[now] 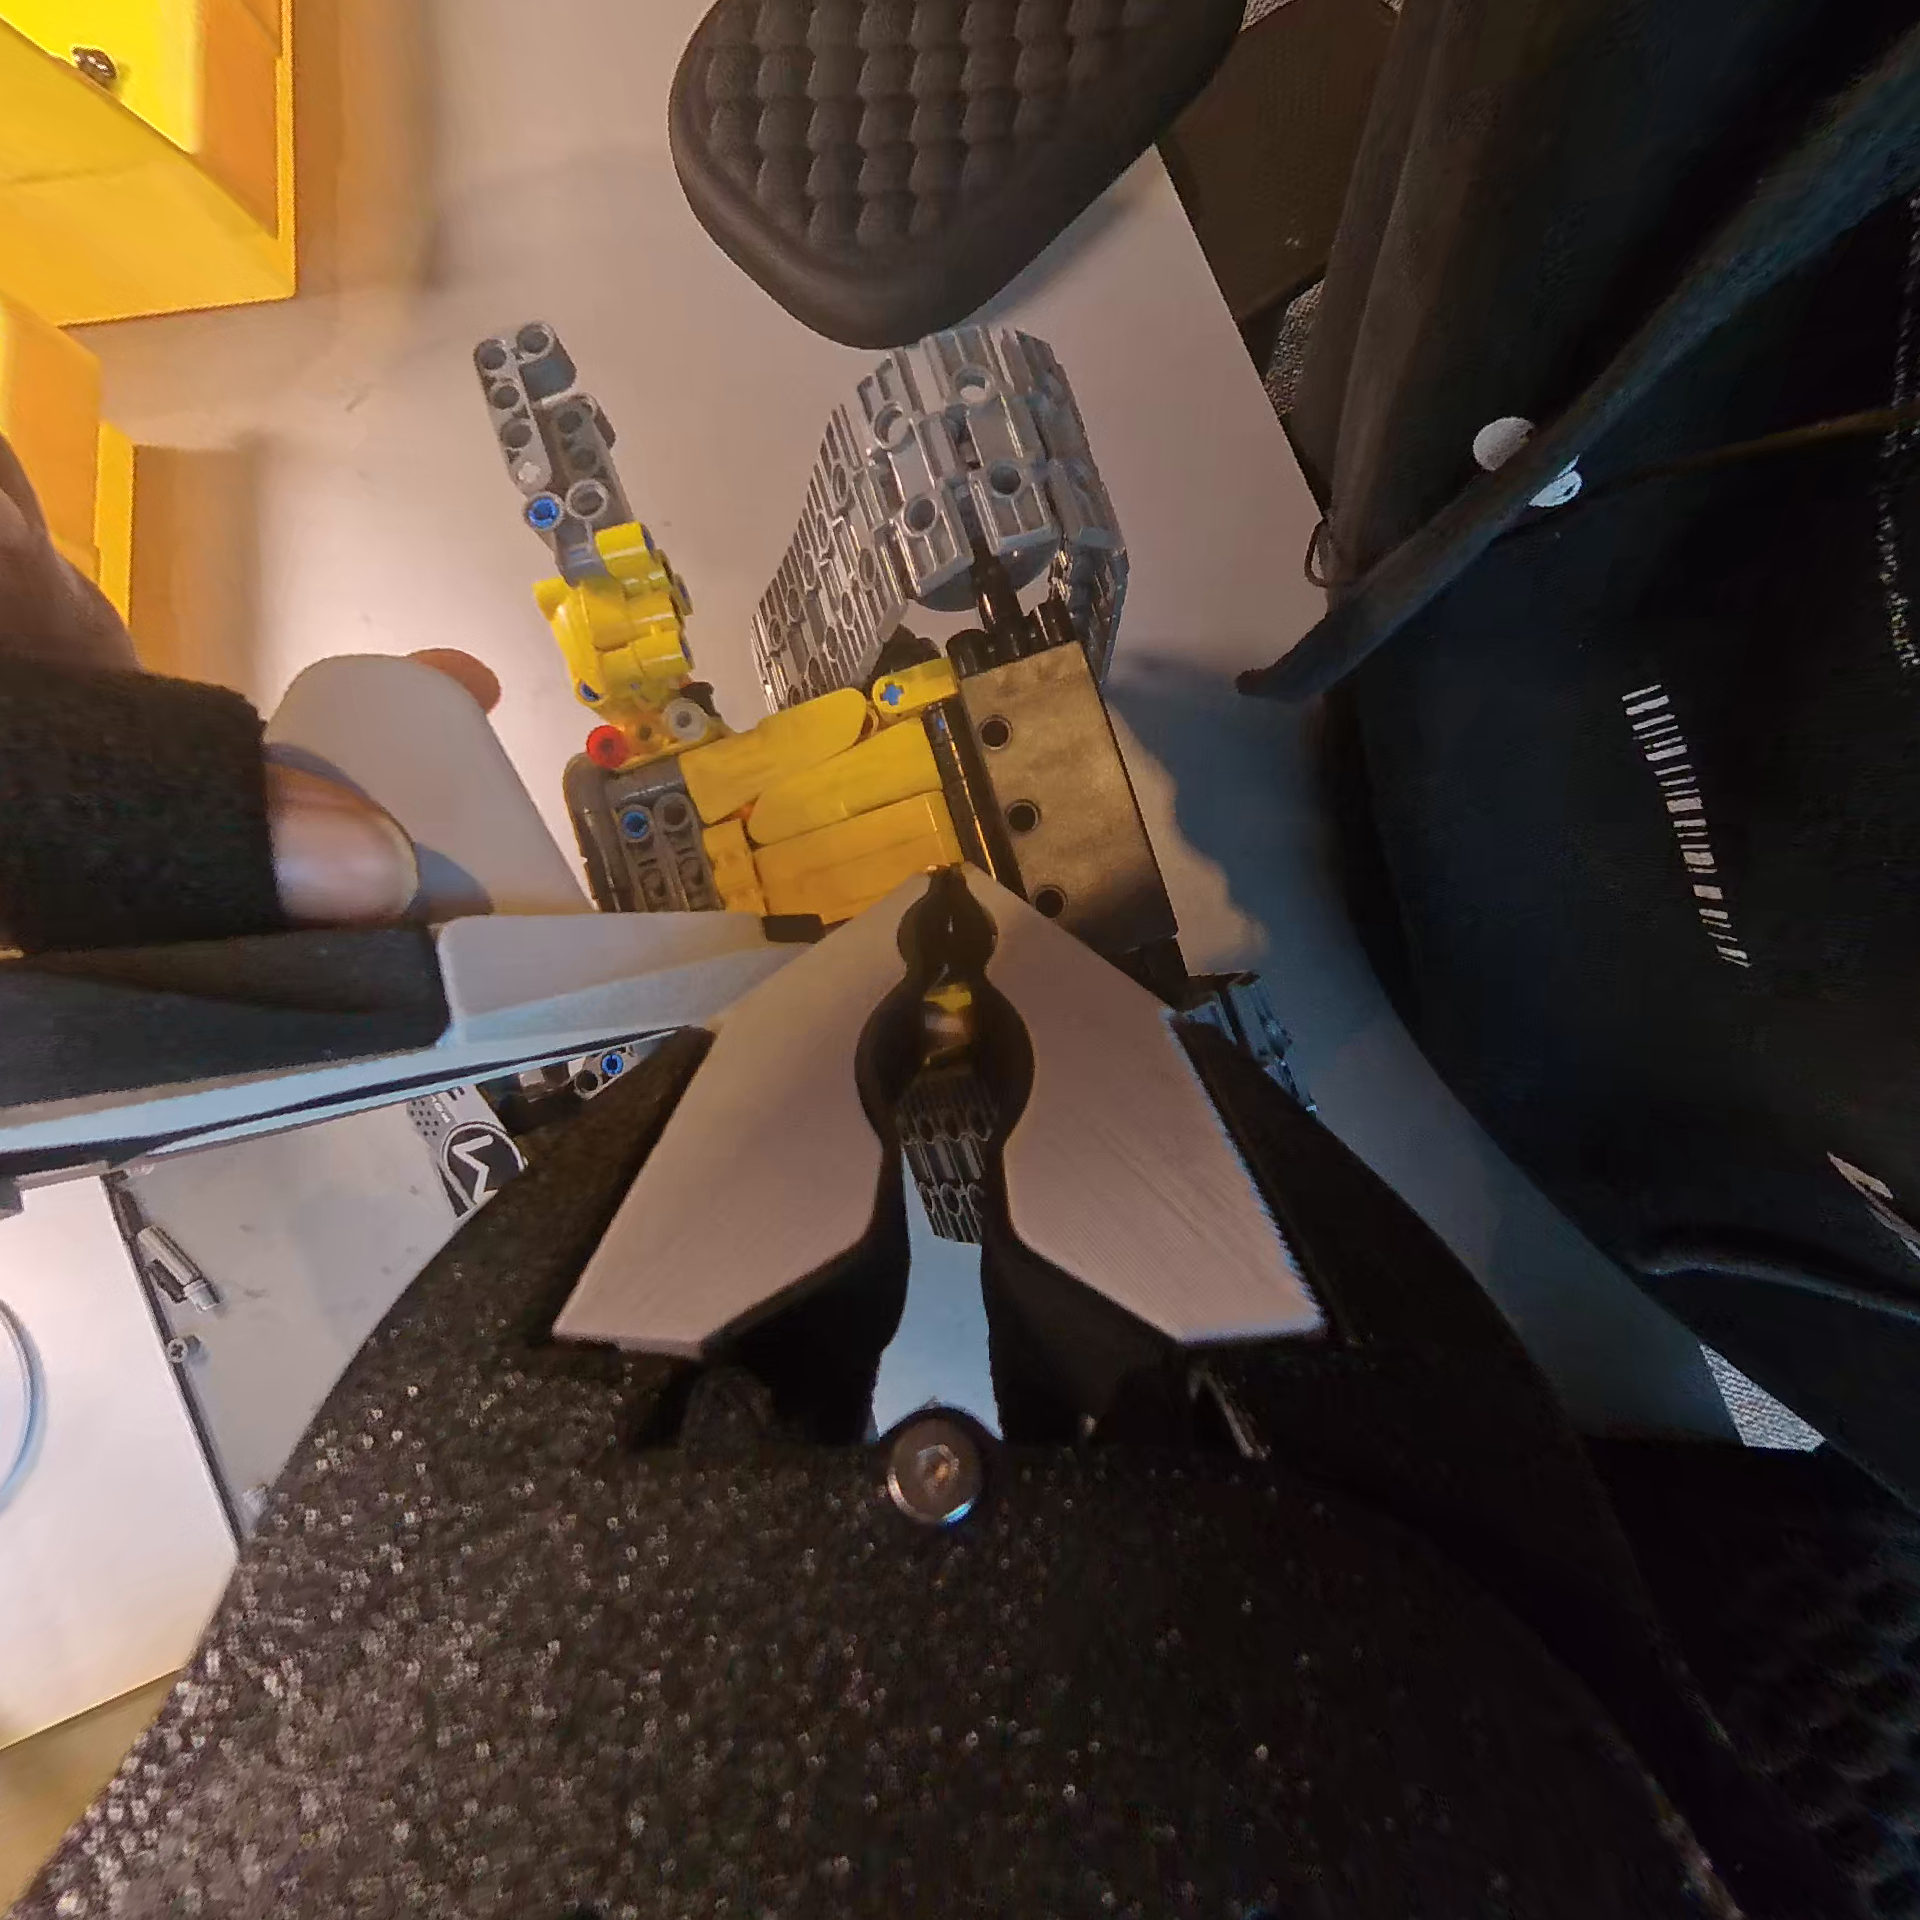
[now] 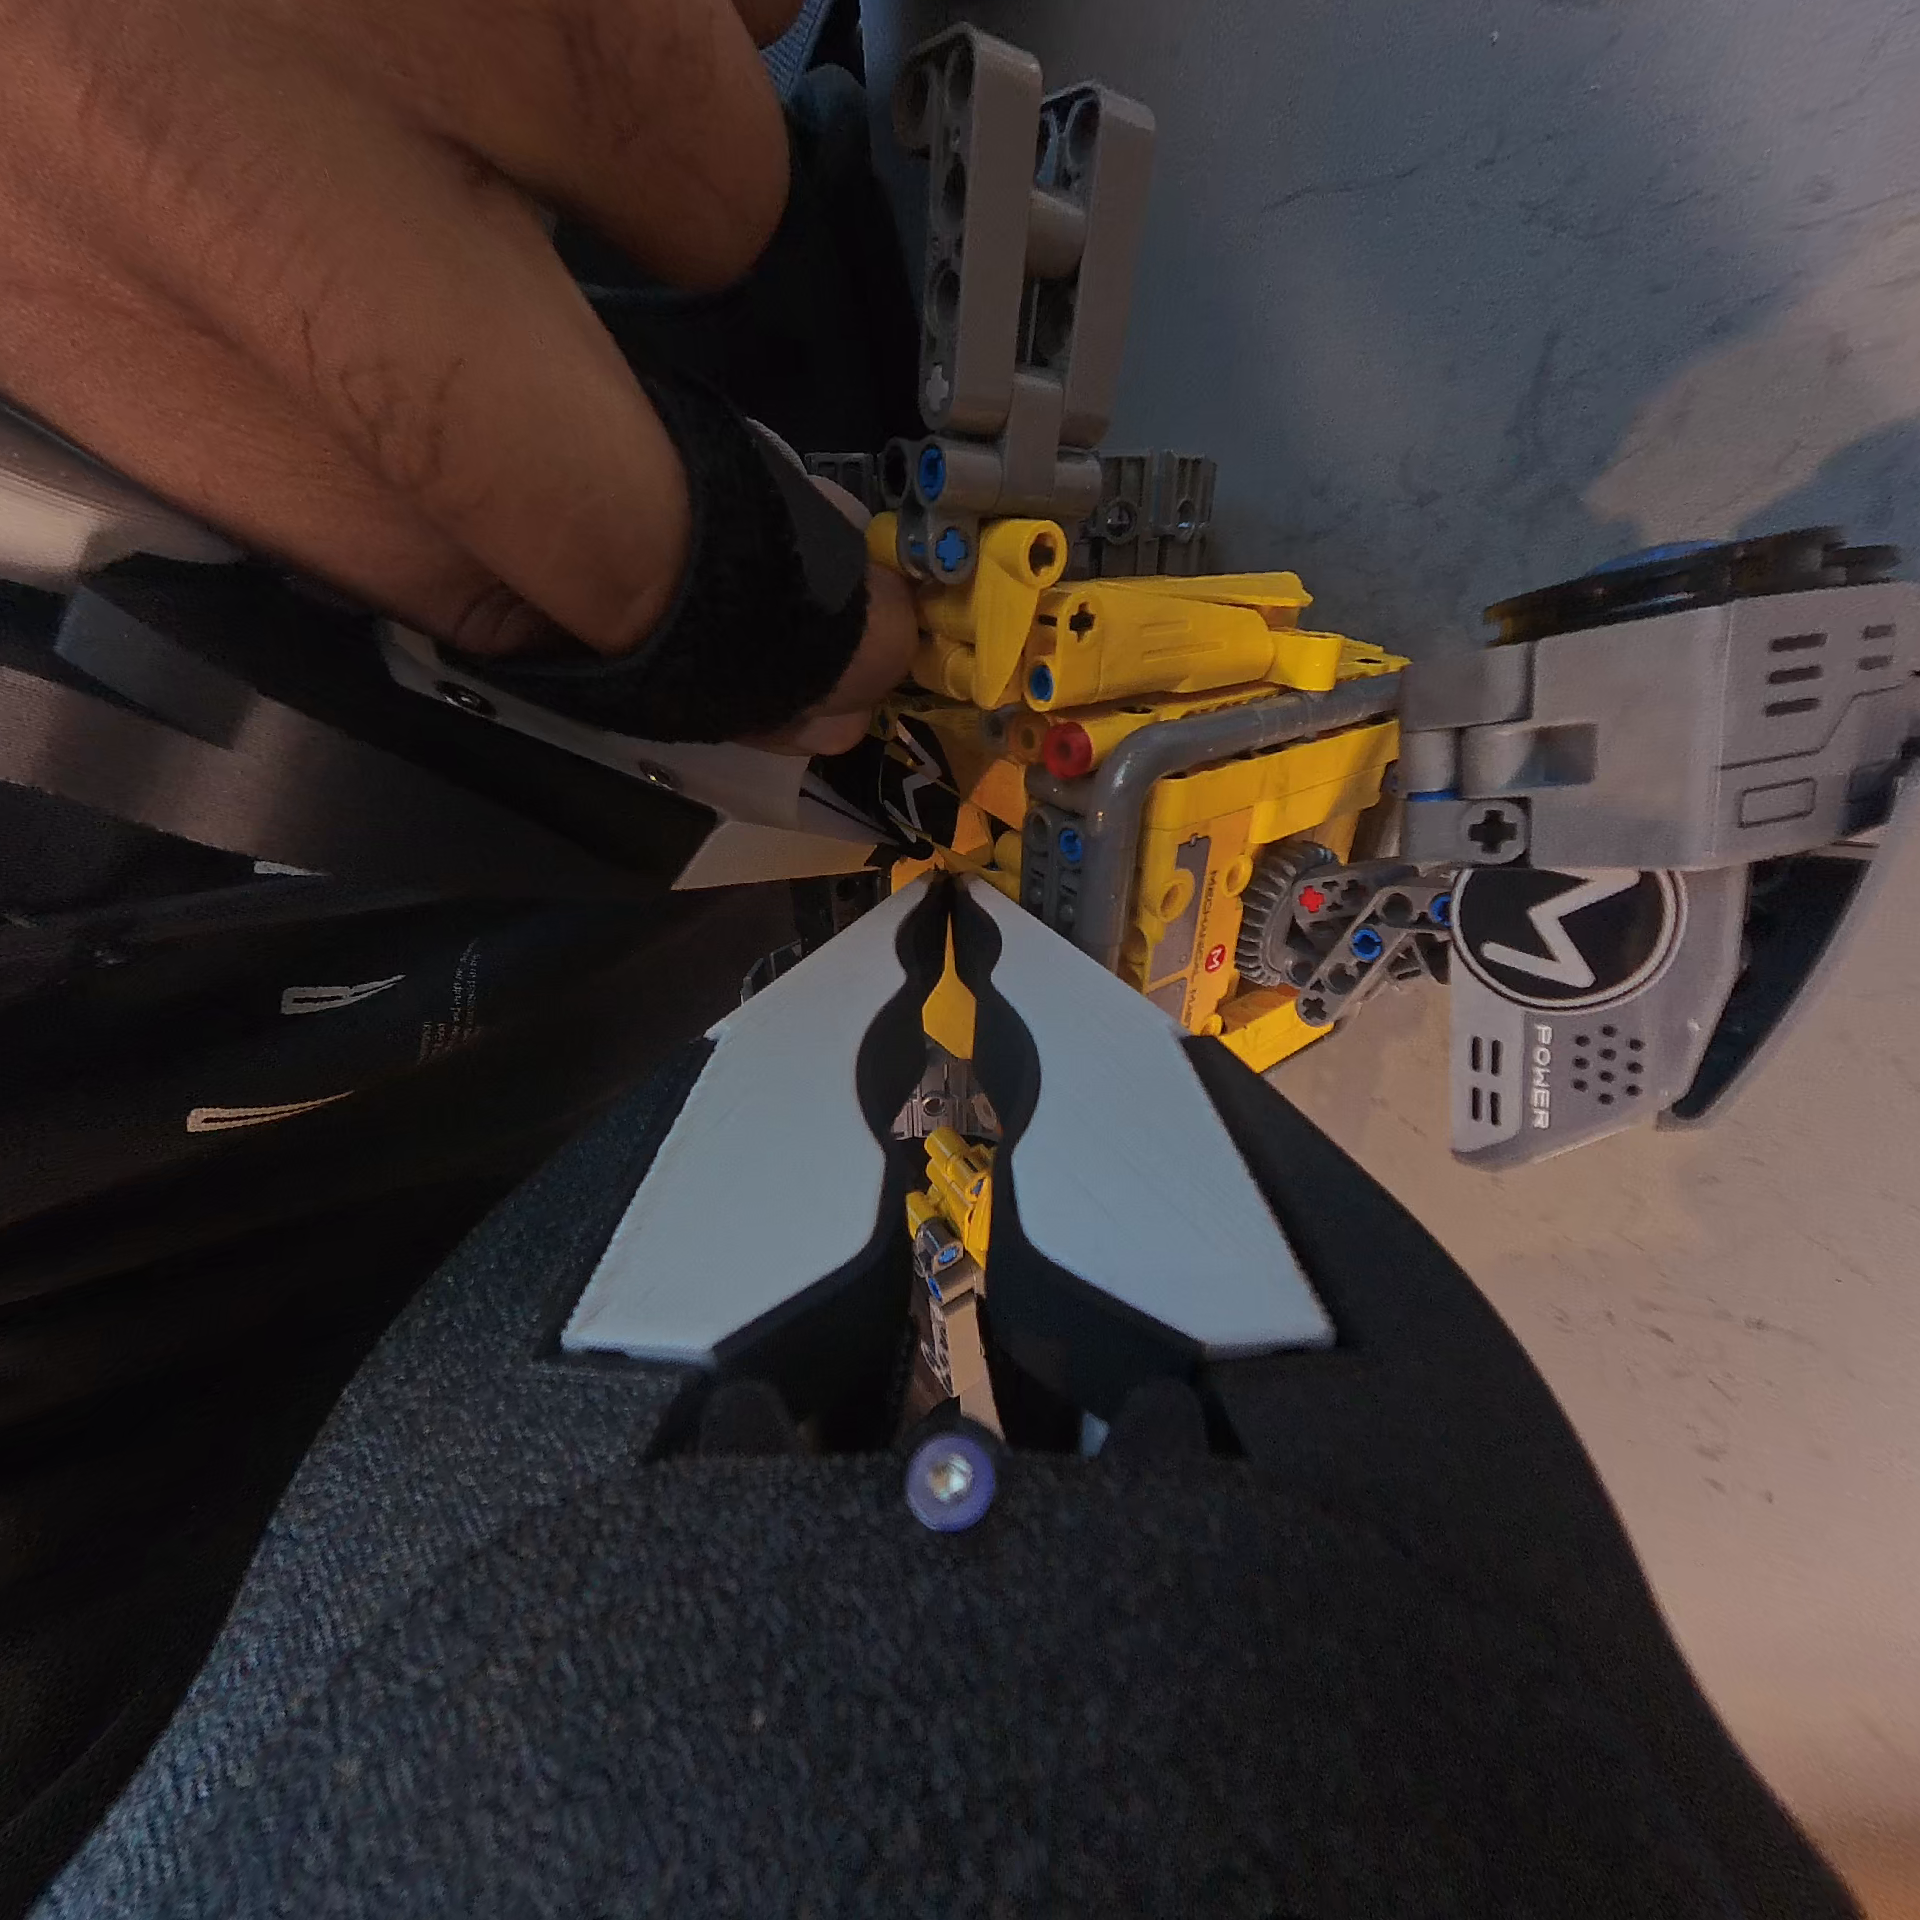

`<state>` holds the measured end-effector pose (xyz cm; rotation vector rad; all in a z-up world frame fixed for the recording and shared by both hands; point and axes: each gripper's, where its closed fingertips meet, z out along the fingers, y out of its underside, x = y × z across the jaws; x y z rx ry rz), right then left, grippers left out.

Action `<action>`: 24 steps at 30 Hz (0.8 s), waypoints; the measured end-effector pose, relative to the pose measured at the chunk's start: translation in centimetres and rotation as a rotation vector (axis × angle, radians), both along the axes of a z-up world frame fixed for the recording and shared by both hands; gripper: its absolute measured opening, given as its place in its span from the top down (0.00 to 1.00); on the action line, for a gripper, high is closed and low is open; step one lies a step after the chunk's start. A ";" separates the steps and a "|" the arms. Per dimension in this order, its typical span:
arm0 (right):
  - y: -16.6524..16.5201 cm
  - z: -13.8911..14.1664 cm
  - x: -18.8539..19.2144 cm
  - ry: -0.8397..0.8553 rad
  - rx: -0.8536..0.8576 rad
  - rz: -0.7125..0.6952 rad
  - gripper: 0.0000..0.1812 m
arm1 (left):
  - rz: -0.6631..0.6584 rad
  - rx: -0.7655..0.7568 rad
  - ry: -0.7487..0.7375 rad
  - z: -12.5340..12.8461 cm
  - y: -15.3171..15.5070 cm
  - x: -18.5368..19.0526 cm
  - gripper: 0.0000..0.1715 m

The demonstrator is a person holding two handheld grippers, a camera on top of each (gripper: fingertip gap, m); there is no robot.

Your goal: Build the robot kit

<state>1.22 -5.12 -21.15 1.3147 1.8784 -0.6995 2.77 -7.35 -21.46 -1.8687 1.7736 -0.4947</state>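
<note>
A yellow and grey brick-built tracked vehicle model [image 1: 831, 790] fills the middle of both views [image 2: 1247, 810]. It has grey tracks [image 1: 935, 499], a grey jointed arm [image 2: 997, 260] and a grey battery box [image 2: 1621, 790] on one end. My left gripper [image 1: 948, 883] is shut, its tips pinching the edge of the yellow body. My right gripper [image 2: 948, 883] is shut on a thin yellow and black edge of the model. The right gripper [image 1: 582, 966] comes in from the left in the left wrist view, held by a hand [image 1: 332, 852] in a black fingerless glove. The left gripper [image 2: 790, 821] touches the model's black panel.
A black textured chair armrest [image 1: 935, 156] hangs close above the tracks. Black fabric with white print [image 1: 1662, 831] fills the right side. Yellow cabinets [image 1: 135, 156] stand at the far left. A grey tabletop [image 2: 1558, 260] lies behind the model. My left and right fingertips are right by each other.
</note>
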 end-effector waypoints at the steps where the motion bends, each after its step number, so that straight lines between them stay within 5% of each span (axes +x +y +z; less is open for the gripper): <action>1: 0.0 0.0 0.0 0.001 0.003 0.002 1.00 | 0.001 -0.001 -0.001 0.0 0.0 0.0 1.00; 24: 1.0 1.6 -1.0 0.152 0.045 -0.028 0.99 | 0.024 0.005 -0.032 0.1 0.0 0.0 1.00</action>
